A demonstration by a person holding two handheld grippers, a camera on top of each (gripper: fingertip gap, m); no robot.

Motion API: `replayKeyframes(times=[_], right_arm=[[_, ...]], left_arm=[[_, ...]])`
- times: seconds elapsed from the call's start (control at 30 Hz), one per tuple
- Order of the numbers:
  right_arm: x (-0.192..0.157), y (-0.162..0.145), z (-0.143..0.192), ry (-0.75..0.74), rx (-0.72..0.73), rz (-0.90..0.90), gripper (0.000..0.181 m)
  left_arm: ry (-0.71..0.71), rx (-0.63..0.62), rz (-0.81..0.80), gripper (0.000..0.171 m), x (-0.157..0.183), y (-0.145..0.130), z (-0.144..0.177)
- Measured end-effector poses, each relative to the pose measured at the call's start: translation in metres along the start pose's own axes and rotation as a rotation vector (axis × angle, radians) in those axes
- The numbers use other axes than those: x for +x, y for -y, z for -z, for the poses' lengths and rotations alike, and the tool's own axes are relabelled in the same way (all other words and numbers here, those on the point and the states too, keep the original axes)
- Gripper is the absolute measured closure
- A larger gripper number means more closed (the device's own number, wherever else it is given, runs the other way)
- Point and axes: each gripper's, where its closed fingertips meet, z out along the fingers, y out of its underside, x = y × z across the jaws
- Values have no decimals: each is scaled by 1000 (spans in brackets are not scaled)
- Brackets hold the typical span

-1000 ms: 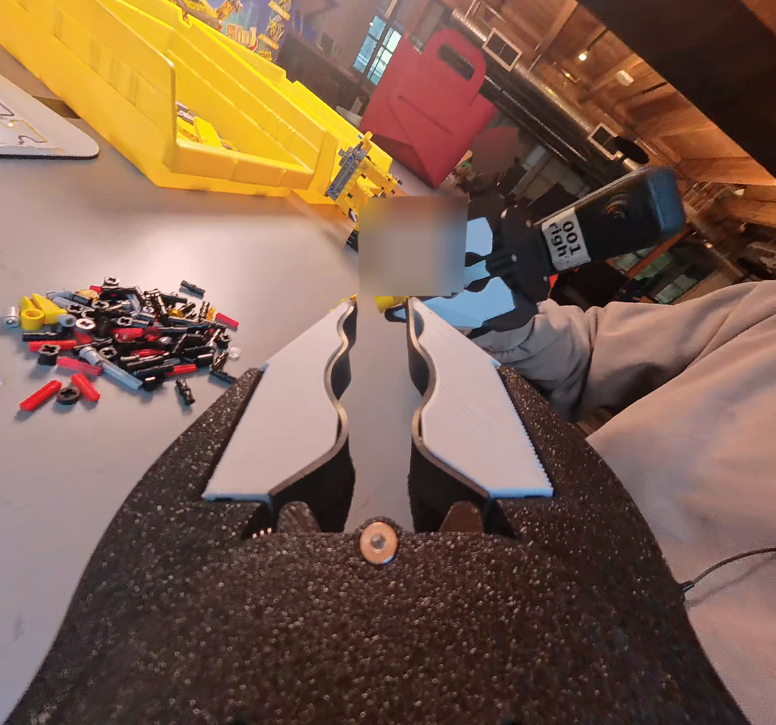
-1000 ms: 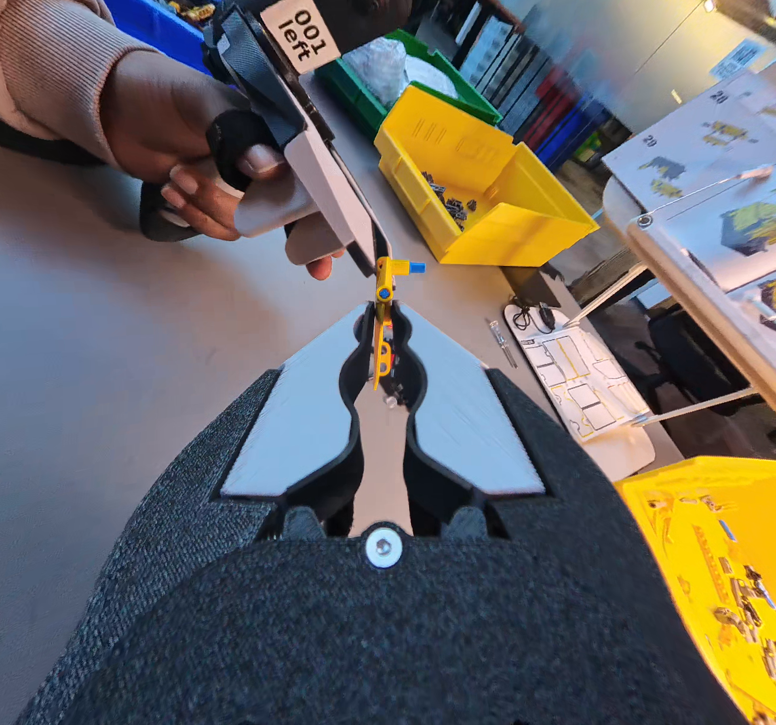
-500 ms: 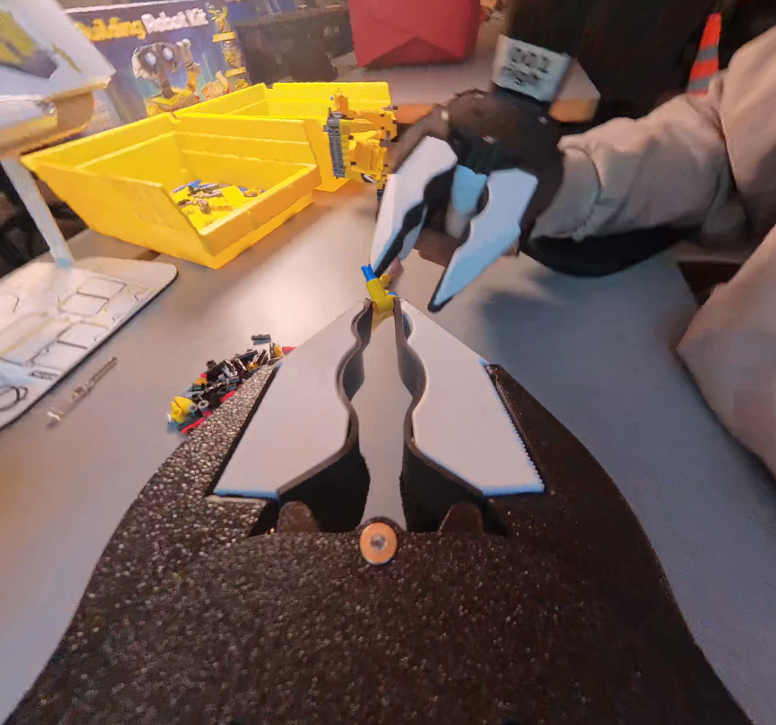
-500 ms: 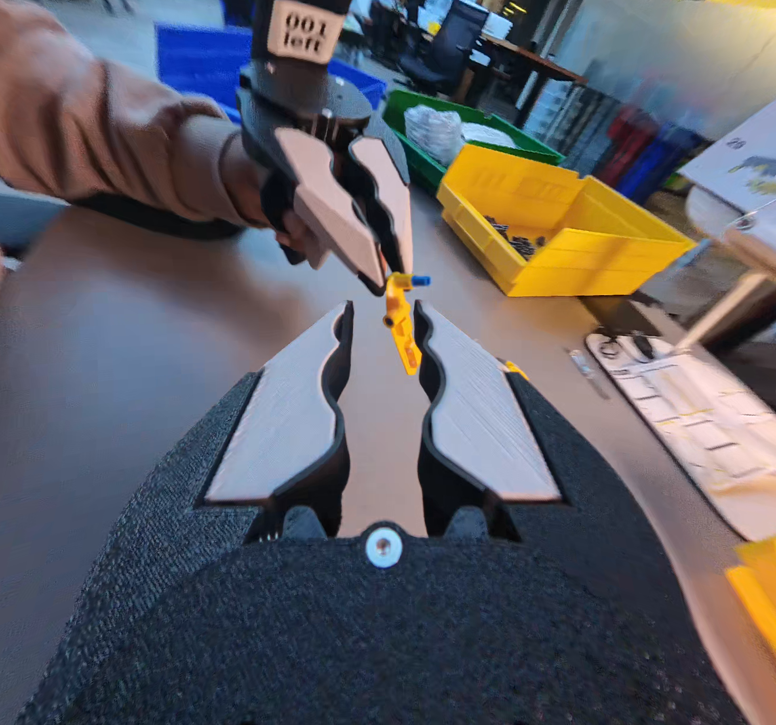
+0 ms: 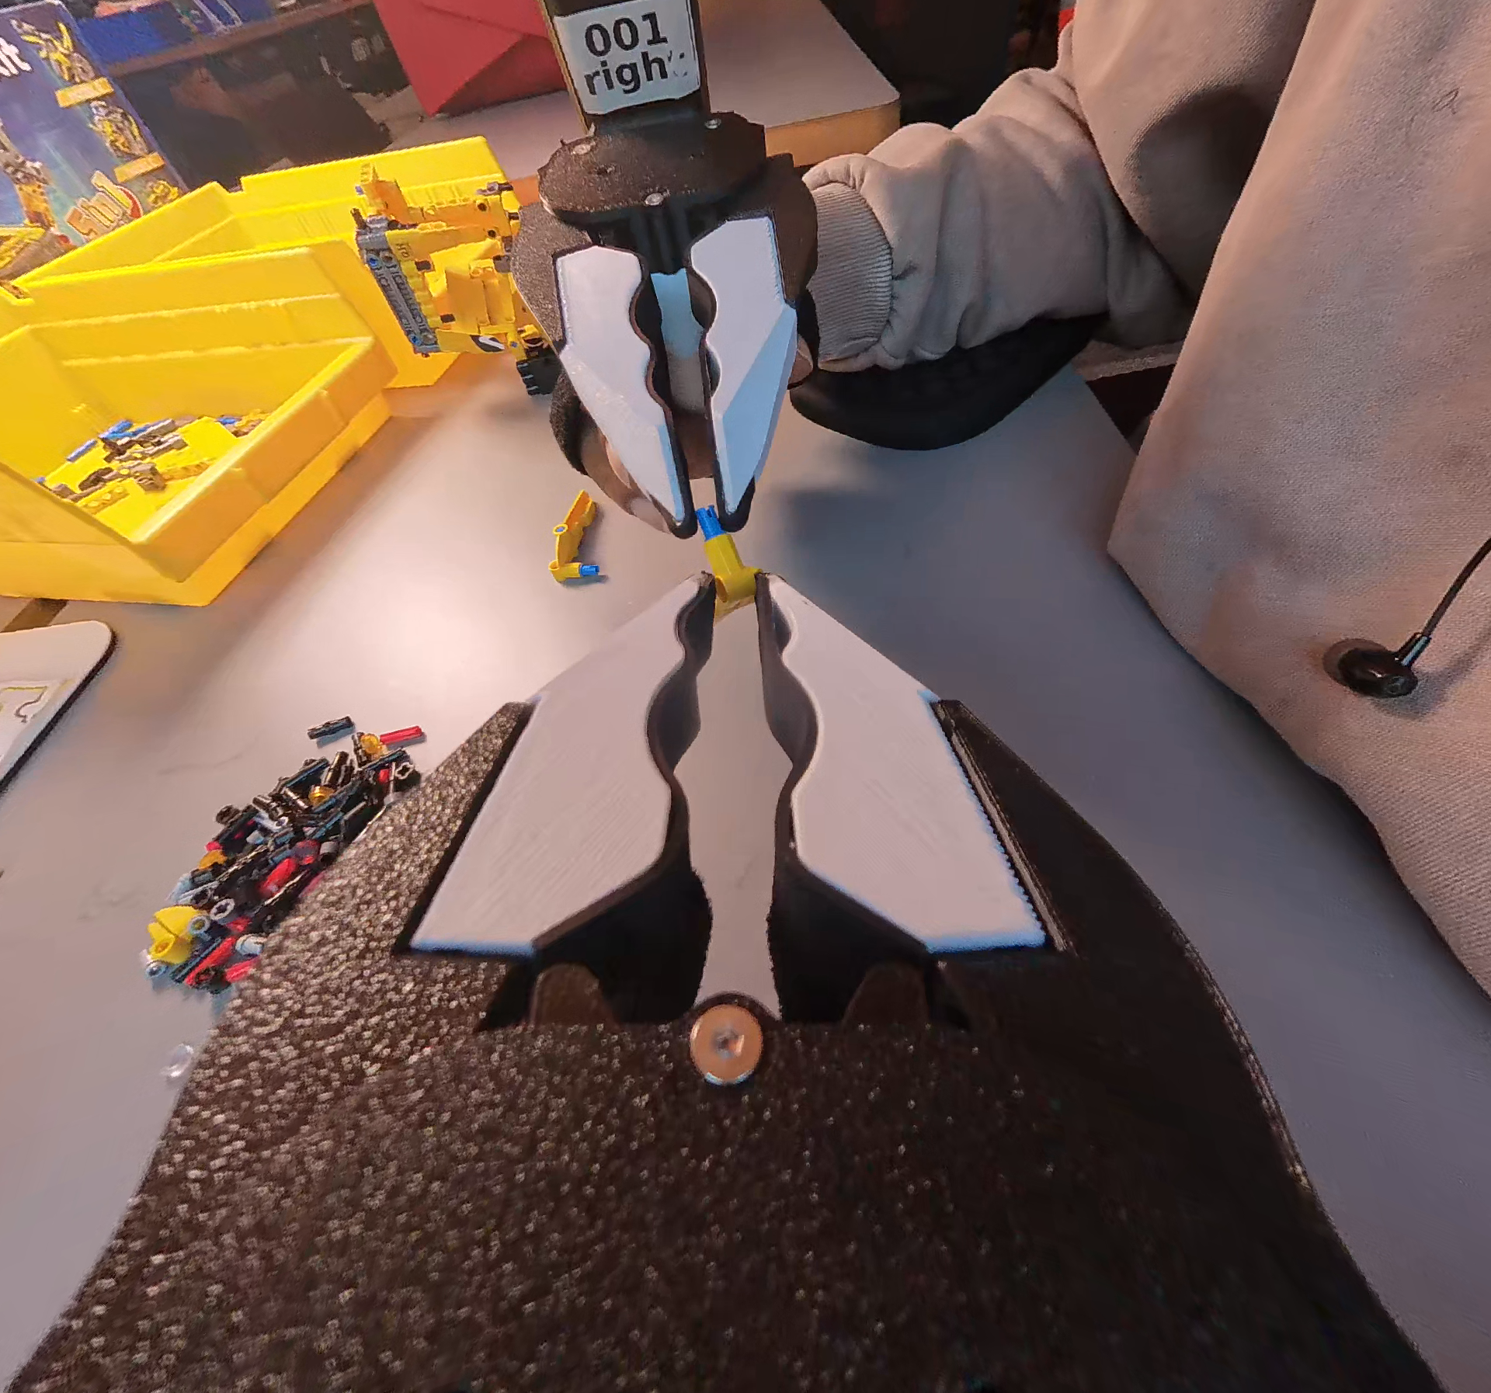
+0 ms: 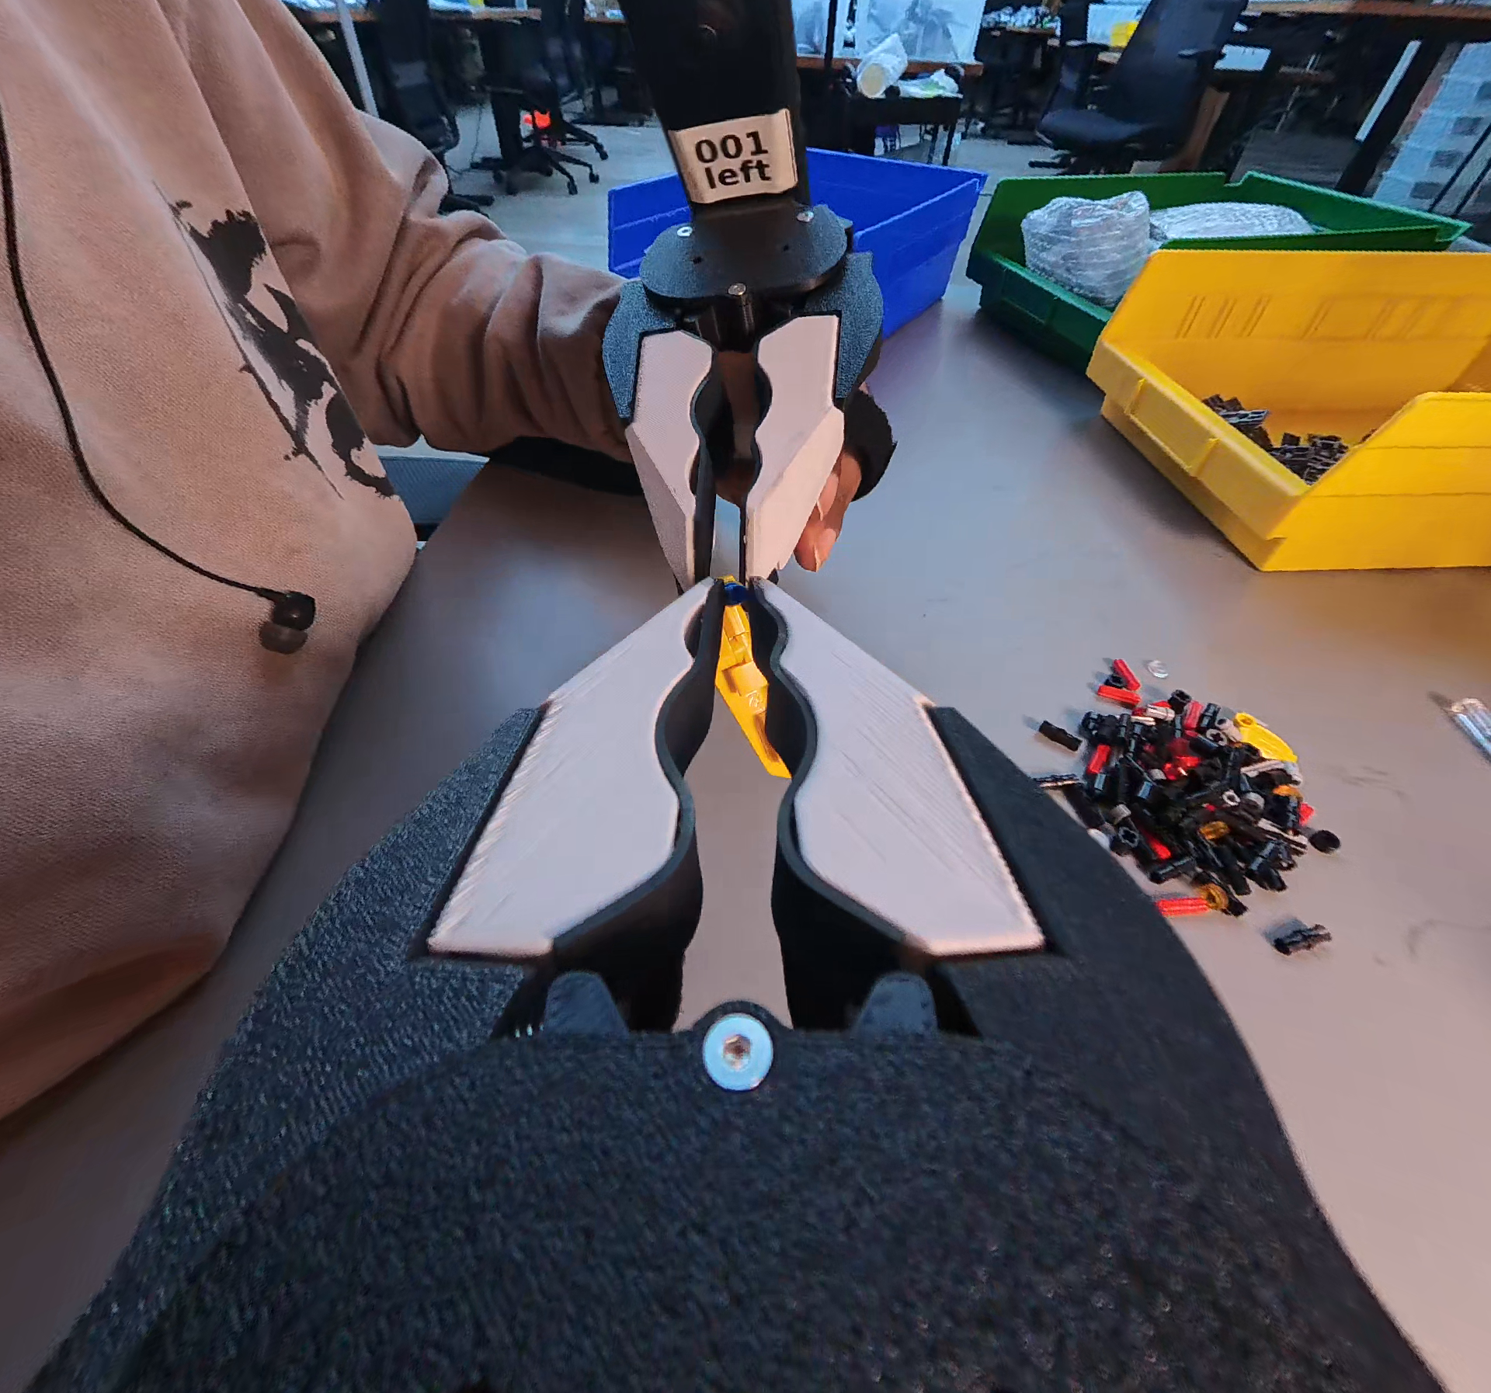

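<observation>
My left gripper is shut on a small yellow connector piece and holds it above the grey table. A blue pin sticks out of the piece's far end. My right gripper comes in from the opposite side, tip to tip, and is shut on that blue pin. In the right wrist view the right gripper pinches the blue pin. The left gripper points down at it from above. The yellow piece's long arm hangs between and below the right fingers.
A second yellow piece with a blue pin lies on the table. A pile of small black, red and yellow parts lies at the left. Yellow bins and a yellow model stand behind. A person's torso is at the right.
A second ago the right gripper held the yellow piece; it opened while the left gripper shut on the piece. The right gripper has since shut on the blue pin, tip to tip.
</observation>
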Motion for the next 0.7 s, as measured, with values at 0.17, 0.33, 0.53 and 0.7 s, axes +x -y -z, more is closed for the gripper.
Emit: replayKeyframes(times=[0.17,0.33,0.53,0.7], right_arm=[[-1,-3,1,11,-13,-3,176],[4,7,2,-28,43,4,177],[6,9,-2,-70,52,43,177],[1,0,-4,-47,-12,78,177]], left_arm=[[-29,22,55,163,2,-1,-2],[-5,90,124,144,-6,8,3],[26,79,112,161,-9,8,2],[23,18,58,162,-6,1,0]])
